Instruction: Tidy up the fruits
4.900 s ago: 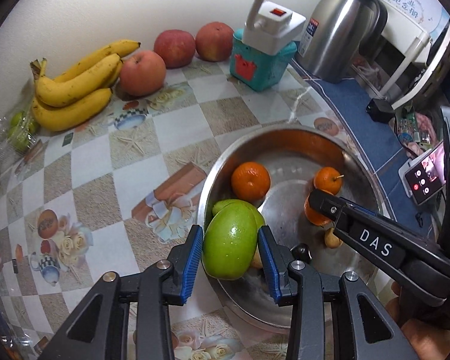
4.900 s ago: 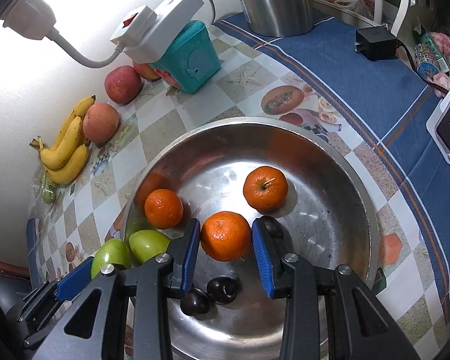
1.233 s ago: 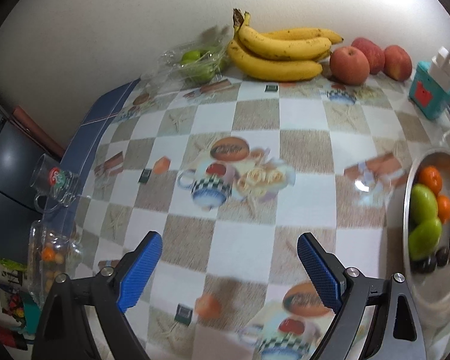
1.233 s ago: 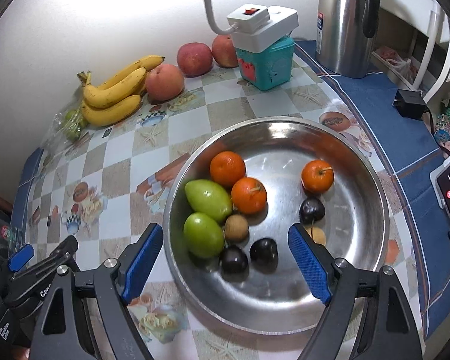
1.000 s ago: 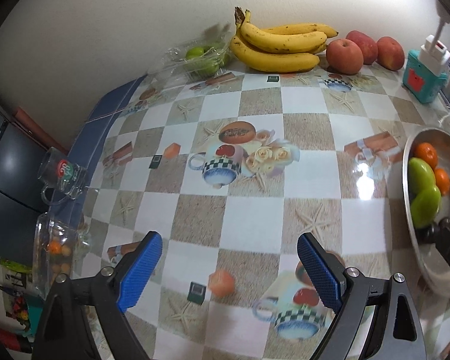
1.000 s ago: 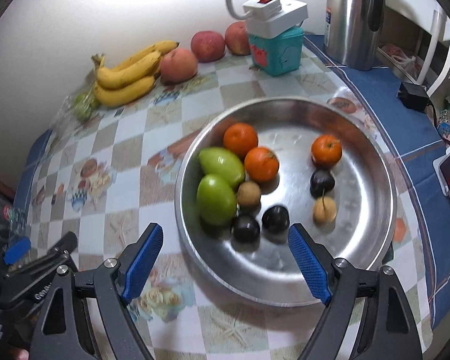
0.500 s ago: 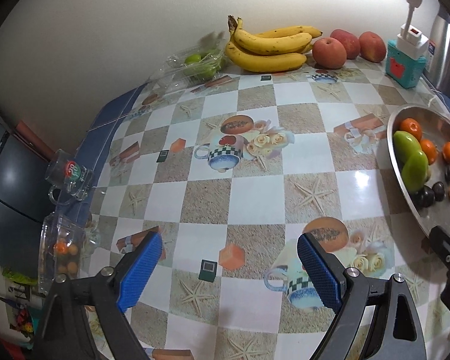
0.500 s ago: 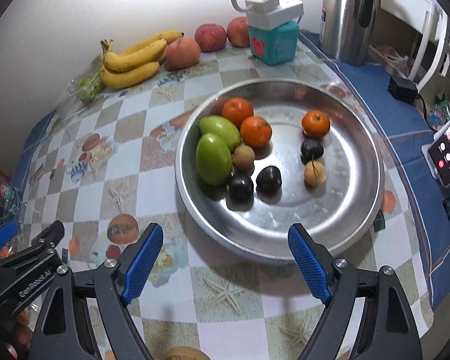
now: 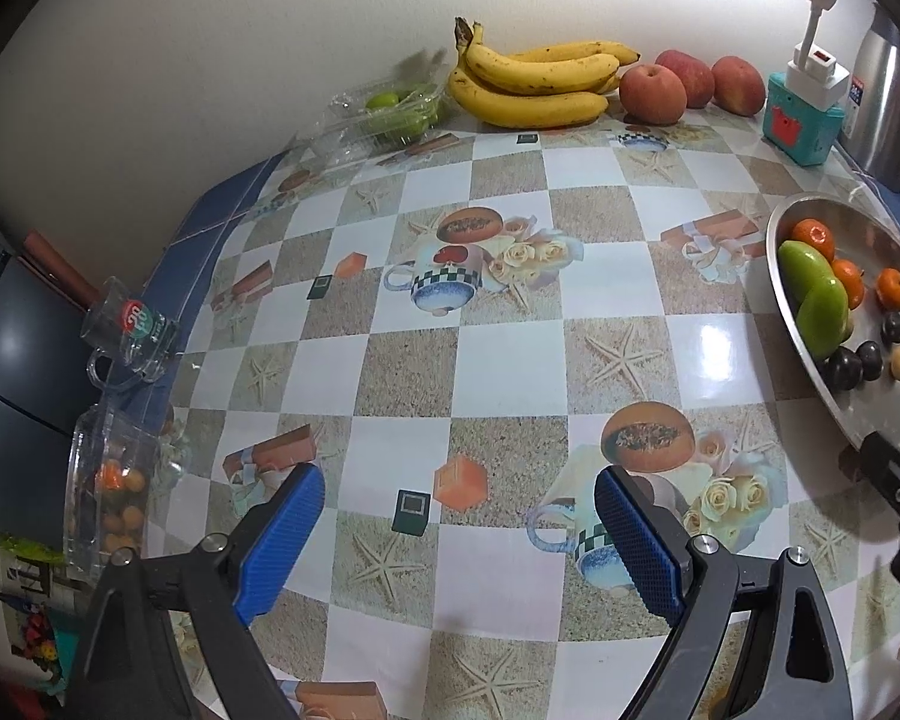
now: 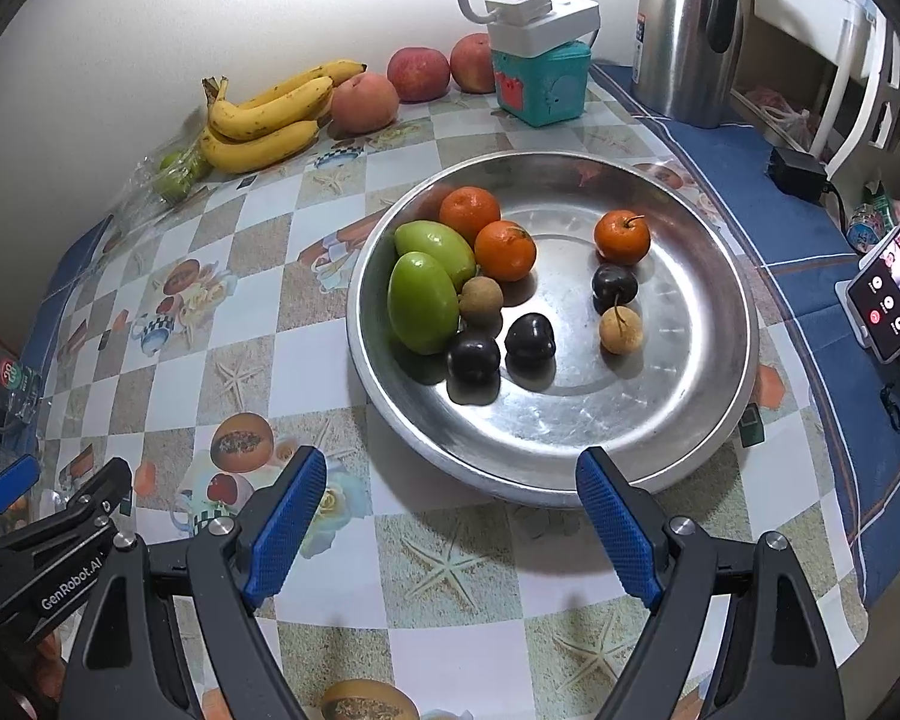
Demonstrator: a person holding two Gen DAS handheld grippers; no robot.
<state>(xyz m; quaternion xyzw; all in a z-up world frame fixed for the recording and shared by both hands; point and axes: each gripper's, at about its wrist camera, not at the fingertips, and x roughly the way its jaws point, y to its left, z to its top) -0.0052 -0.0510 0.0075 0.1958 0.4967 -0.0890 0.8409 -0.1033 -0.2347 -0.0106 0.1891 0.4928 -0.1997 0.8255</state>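
Both pulled back since earlier: left hand-held gripper [image 9: 459,531] no longer grips a smooth green mango [image 10: 421,302], right hand-held gripper [image 10: 450,519] let go its dimpled orange tangerine [image 10: 504,250]; both released, empty over the glossy checkered desk [image 10: 246,276]. Fruits sit in the round shiny steel basin [image 10: 678,420].

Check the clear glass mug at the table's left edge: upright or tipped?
Tipped. The clear glass mug leans on its side, handle downward, in the left wrist view.
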